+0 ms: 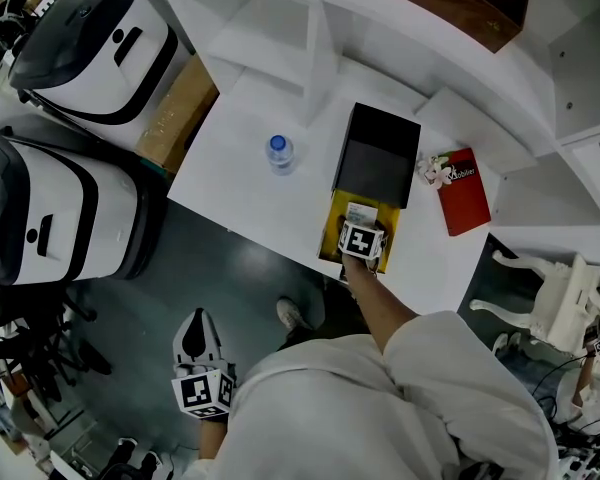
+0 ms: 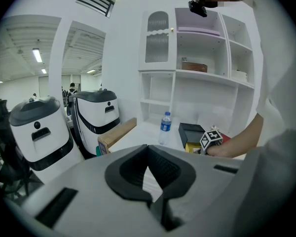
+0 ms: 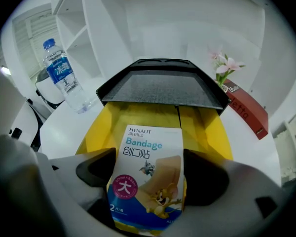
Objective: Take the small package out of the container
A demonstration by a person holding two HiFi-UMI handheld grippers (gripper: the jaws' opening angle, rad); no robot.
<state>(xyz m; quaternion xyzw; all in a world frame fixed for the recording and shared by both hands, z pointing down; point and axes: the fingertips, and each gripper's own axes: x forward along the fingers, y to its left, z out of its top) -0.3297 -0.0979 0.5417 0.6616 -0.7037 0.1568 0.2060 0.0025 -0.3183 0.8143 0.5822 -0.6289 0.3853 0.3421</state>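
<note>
Two jaws of your right gripper (image 3: 149, 179) are clamped on the small package (image 3: 148, 152), one pressing on each of its long side edges. The package is a flat, oblong bandage box lying face up. Its long axis runs straight away from you along the line of the jaws. Its white top end, printed "HYNAUT" and "Bandage" in blue, points toward the black cover (image 3: 163, 85) at the far end of the yellow container (image 3: 207, 132). Lower on its face are a cartoon cat and mouse, a pink circle and a blue band at the near end. The package sits over the yellow container's open near part; you cannot tell whether it rests on the bottom. The container stands on the white table (image 1: 250, 148), between a water bottle (image 1: 280, 153) and a red box (image 1: 464, 190). Your left gripper (image 2: 150, 181) hangs low by your side, off the table, with its jaws closed together on nothing.
</note>
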